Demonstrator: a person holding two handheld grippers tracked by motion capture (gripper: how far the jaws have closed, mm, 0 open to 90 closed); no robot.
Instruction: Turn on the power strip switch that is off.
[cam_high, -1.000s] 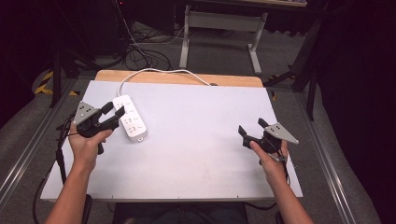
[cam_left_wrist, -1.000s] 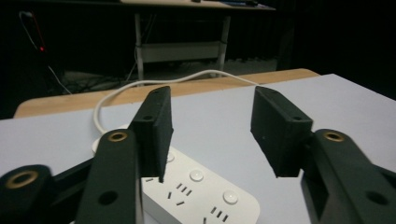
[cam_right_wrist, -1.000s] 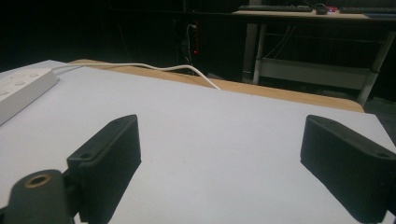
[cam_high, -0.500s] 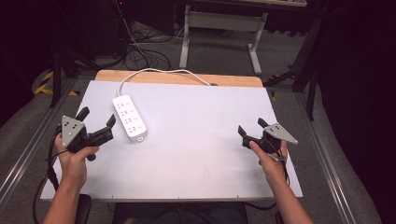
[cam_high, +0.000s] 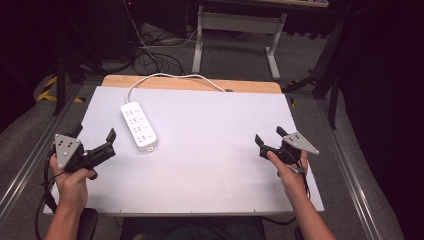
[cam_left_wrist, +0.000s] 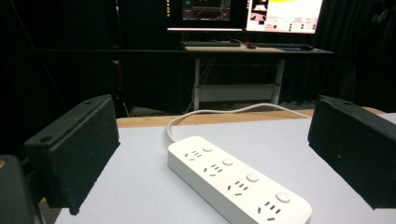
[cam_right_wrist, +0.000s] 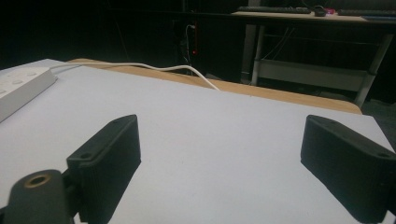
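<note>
white power strip (cam_high: 139, 126), left gripper (cam_high: 92, 140) farther back

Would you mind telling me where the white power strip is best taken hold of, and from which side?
Probably across the narrow width of the power strip, at the near end away from its cable, coming from the left tongs side. It lies flat, long and slim, so only its short side is likely to fit between the open jaws, and that end already faces them in the left gripper view.
</note>
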